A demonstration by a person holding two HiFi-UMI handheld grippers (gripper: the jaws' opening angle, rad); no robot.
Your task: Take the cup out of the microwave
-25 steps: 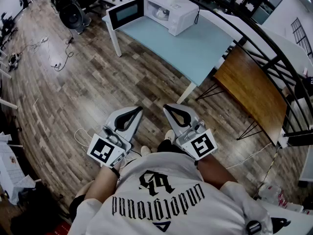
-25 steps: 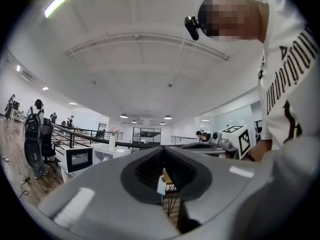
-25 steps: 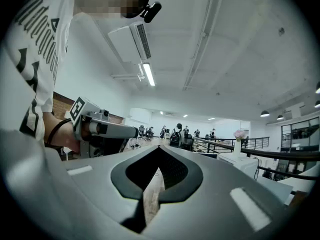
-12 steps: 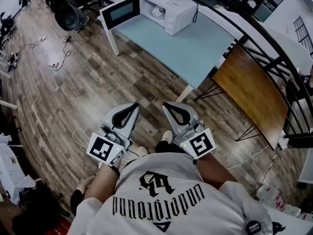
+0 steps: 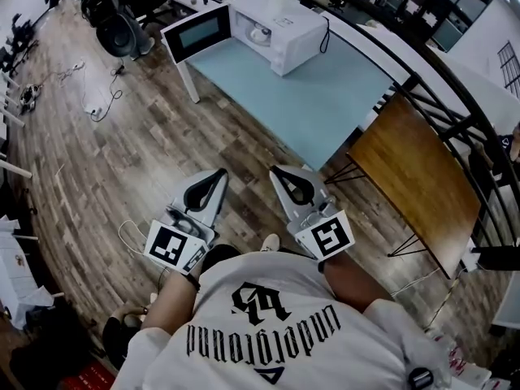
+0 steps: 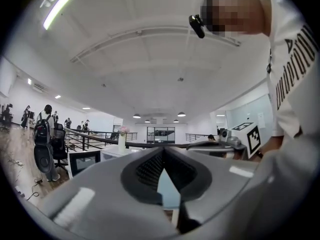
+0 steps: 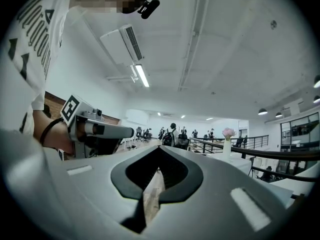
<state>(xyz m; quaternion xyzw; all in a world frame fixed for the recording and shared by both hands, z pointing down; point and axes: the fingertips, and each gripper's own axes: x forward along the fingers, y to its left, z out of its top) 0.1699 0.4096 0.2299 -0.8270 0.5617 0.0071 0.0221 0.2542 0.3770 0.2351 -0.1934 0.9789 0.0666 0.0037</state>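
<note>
The left gripper (image 5: pixel 218 174) and right gripper (image 5: pixel 277 171) are held level over the floor, jaws pressed together on nothing. A cup (image 5: pixel 260 32) is seen inside the open microwave (image 5: pixel 286 16).

Bright, even indoor light. A ceiling strip light (image 6: pixel 59 6) glares high above my left gripper (image 6: pixel 163 153), another lamp (image 7: pixel 141 75) above my right gripper (image 7: pixel 159 149). Both views bulge and go black at the corners; my grey shells, nearest the lens, are soft with pale sheen.

White microwave (image 5: pixel 280 35) on a pale blue surface (image 5: pixel 317 96); right of the microwave, a brown table (image 5: pixel 422 177). Floor (image 5: pixel 122 153): streaked grey-brown planks. Left tongs (image 5: pixel 219 173) and right tongs (image 5: pixel 276 171) grey, with black-and-white square markers (image 5: pixel 172 246).
</note>
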